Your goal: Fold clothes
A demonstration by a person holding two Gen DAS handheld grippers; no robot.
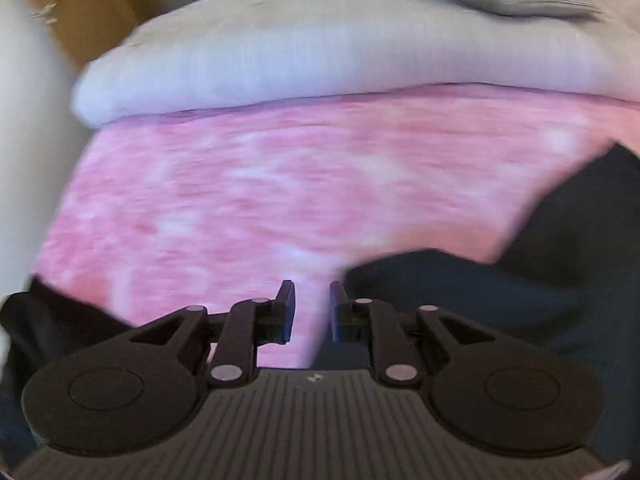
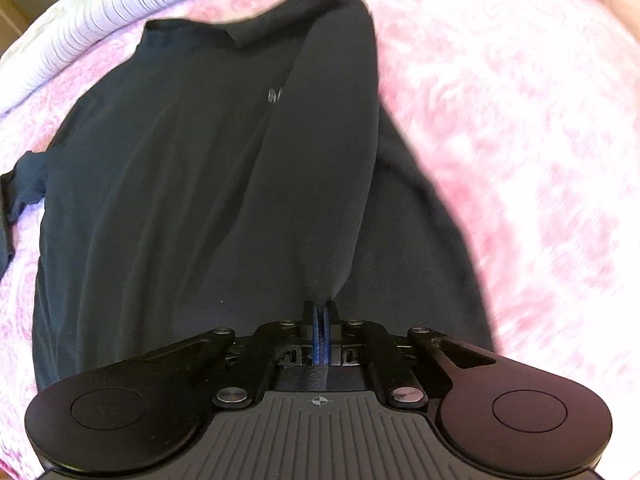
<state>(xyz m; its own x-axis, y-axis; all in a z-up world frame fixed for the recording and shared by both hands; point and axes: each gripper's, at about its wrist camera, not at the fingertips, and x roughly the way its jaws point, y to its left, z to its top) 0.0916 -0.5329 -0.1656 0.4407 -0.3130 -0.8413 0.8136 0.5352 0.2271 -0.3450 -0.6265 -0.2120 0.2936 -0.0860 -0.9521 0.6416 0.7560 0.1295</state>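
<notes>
Shirt fabric could slip from the right gripper clamped on its fold (left gripper parted, empty) near the pink blanket edge.

Both wrist views low, close, sharing dark shirt on pink blanket

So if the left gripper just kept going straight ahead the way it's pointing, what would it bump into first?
Probably the pink blanket: the open left gripper points across it, with the dark shirt off to its right. Beyond lies a white pillow. Blur makes depth uncertain.
</notes>
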